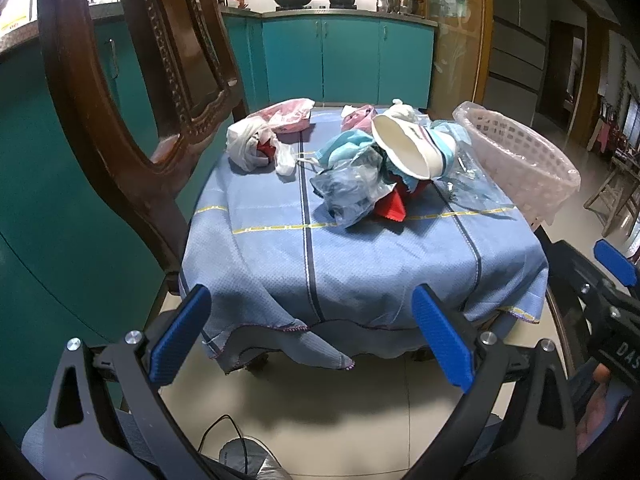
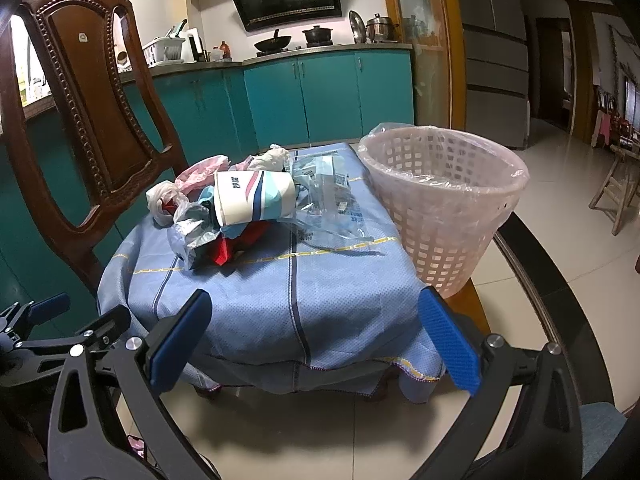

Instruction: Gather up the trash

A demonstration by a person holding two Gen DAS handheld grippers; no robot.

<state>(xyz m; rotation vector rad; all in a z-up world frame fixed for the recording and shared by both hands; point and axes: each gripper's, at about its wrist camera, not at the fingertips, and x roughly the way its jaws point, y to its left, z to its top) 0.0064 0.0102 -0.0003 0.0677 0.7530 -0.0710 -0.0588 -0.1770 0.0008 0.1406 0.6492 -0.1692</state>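
Only readable text: white letters "DAS", cut off by the frame edge, on the black body of the right gripper at 4 o'clock in left wrist view. Paper cup print illegible.

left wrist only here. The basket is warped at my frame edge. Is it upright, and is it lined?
Observer: The right wrist view shows the pink plastic basket standing upright at the right of the blue tablecloth. A clear bag liner is folded over its rim.
Operator: Anything in it?
Observer: The part of the inside that shows holds only liner. The bottom is hidden.
Operator: State of the right hand-held gripper? I only see its side.
Observer: The right hand-held gripper is open, with nothing between its fingers.
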